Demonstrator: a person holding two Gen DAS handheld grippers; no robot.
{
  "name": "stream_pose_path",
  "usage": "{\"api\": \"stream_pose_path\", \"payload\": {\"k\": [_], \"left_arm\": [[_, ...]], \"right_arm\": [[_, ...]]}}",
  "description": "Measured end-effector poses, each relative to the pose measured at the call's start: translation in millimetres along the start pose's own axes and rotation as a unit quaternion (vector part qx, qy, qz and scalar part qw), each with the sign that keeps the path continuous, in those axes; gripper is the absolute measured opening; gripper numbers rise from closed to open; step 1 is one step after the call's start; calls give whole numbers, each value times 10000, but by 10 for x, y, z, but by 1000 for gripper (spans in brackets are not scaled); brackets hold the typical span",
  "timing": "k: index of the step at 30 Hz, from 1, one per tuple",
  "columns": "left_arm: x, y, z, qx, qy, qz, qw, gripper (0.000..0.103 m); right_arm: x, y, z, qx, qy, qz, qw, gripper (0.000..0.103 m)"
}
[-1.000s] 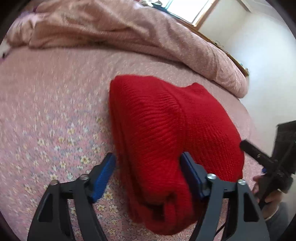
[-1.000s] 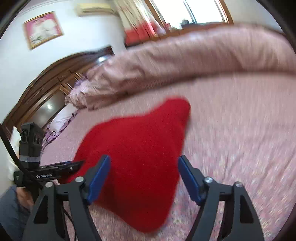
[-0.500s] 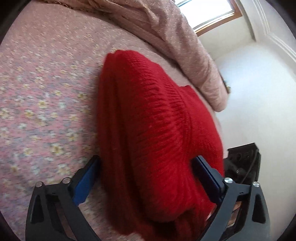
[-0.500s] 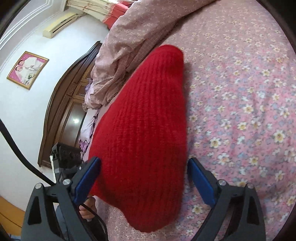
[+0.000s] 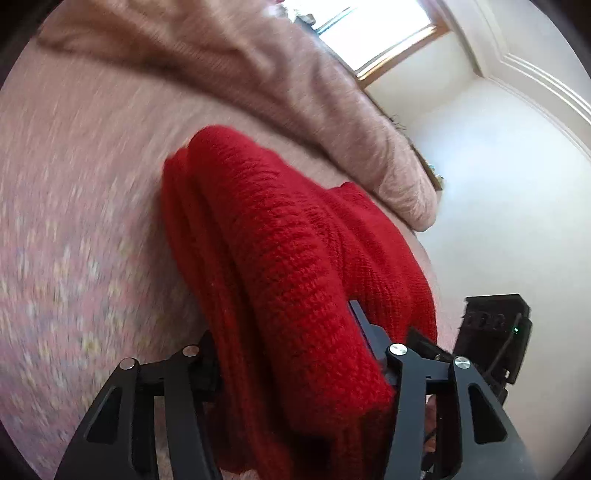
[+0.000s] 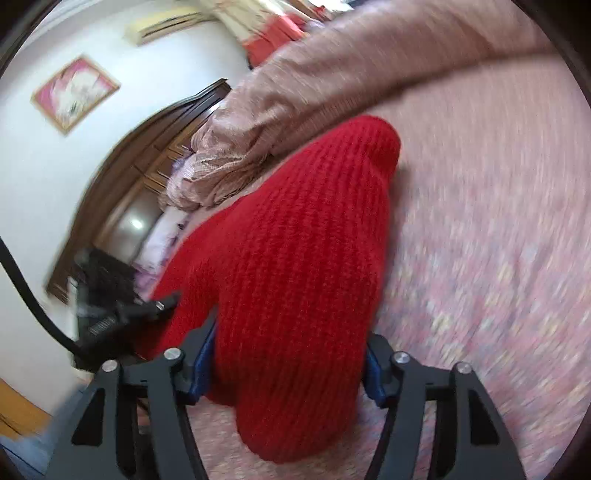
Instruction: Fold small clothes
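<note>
A folded red knit garment (image 5: 295,240) lies on the pink flowered bed sheet (image 5: 74,240). My left gripper (image 5: 284,332) straddles its near end, jaws closing, and the thick knit bulges over both fingers. From the other side the same garment (image 6: 306,229) fills the gap of my right gripper (image 6: 288,350), whose jaws are also closing, blue pads (image 6: 203,354) against its sides. Each gripper shows at the edge of the other's view: the right one (image 5: 495,332) and the left one (image 6: 110,306).
A pinkish-beige blanket (image 5: 258,74) is heaped along the far side of the bed (image 6: 480,240). A dark wooden headboard (image 6: 147,166) and a framed picture (image 6: 74,92) stand on the wall to the left. A window (image 5: 369,26) and white wall lie beyond.
Both grippers opened wide, pushed in around the ends of the red garment, and now their jaws have narrowed onto it. Both views have tilted and blurred.
</note>
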State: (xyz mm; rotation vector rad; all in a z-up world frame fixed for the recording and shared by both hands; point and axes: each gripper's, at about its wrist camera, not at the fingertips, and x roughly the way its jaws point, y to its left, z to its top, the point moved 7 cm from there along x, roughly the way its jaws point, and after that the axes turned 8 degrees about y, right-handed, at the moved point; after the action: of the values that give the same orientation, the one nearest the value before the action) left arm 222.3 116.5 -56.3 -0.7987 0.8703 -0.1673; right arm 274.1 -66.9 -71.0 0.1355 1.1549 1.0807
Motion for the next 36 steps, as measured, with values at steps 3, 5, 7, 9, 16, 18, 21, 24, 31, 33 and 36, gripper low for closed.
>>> {"api": "stream_pose_path", "payload": {"k": [3, 5, 7, 9, 16, 18, 21, 24, 31, 33, 36], "left_arm": [[62, -156, 238, 250, -191, -61, 9995, 47], [195, -264, 444, 356, -224, -179, 9990, 47], [383, -420, 657, 564, -291, -274, 9976, 47], [583, -573, 793, 797, -343, -285, 9958, 47], [1409, -657, 1148, 1269, -217, 74, 9917, 47], [1605, -618, 1110, 1393, -112, 353, 9896, 47], [1652, -666, 1054, 1627, -360, 560, 9844, 50], [1662, -635, 1014, 1524, -447, 630, 9853, 52], [1667, -666, 1036, 1578, -462, 751, 9835, 53], [1660, -637, 1034, 1564, -457, 731, 9839, 53], [1672, -644, 1024, 1558, -458, 725, 9841, 53]], "right_arm": [[-118, 61, 222, -438, -276, -358, 9980, 62], [-234, -20, 446, -573, -483, -484, 9960, 62], [-362, -137, 586, -596, -665, -537, 9946, 62], [-486, -306, 730, -566, -837, -644, 9928, 62], [-594, -1036, 1137, -198, -1151, -1203, 9858, 62], [-451, -1268, 1100, -109, -907, -1427, 9855, 62], [-384, -1398, 1056, -38, -778, -1360, 9876, 63], [-330, -1415, 1054, -89, -777, -1429, 9866, 66], [-259, -1445, 1083, 30, -788, -1335, 9879, 68], [-262, -1457, 1080, 54, -788, -1305, 9883, 68], [-265, -1461, 1064, 64, -785, -1294, 9885, 69]]}}
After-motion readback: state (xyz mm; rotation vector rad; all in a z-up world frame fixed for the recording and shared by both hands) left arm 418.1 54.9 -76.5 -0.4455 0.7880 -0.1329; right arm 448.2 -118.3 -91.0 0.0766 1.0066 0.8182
